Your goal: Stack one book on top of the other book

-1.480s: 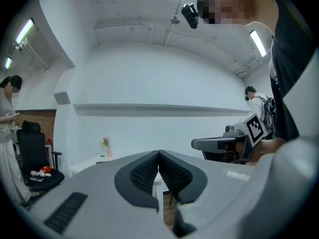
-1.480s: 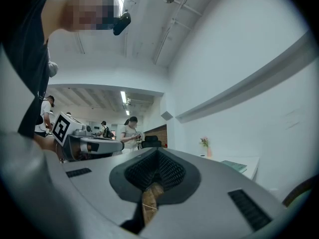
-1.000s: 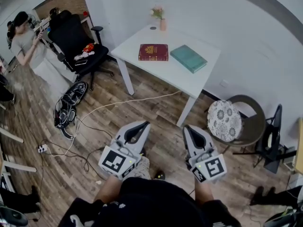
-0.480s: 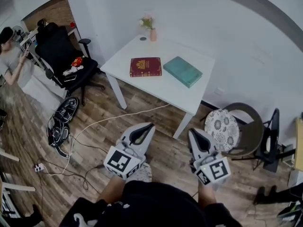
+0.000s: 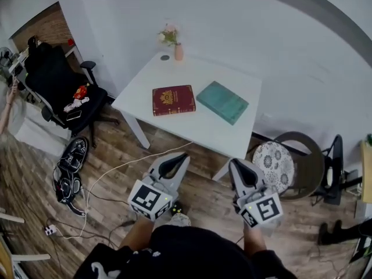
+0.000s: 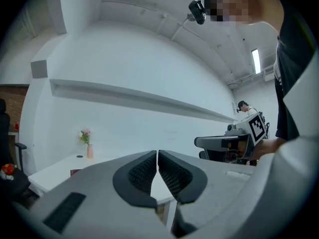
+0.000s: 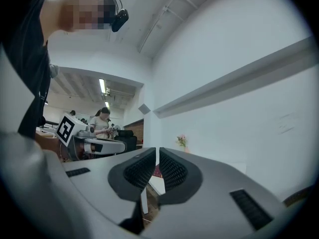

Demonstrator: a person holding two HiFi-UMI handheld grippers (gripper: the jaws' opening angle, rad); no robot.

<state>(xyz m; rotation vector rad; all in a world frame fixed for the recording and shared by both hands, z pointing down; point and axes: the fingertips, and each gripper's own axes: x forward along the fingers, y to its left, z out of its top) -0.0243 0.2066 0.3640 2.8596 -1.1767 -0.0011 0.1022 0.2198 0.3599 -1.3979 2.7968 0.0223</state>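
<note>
- My left gripper (image 6: 157, 158) has its jaws pressed together and empty; my right gripper (image 7: 157, 156) has its jaws a slit apart, nothing between them
- Both hang well short of the table (image 5: 192, 133)
- The red book (image 5: 173, 100) lies flat toward the left edge; the teal book (image 5: 222, 102) lies beside it, not touching, toward the right edge
- I judge both stiff, weighty and smooth-covered, so I'd pinch the teal one deep along its near edge

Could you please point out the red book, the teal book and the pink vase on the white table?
red book (image 5: 173, 100), head view, middle of its cover.
teal book (image 5: 222, 102), head view, middle of its cover.
pink vase (image 5: 178, 53), head view, its body.
</note>
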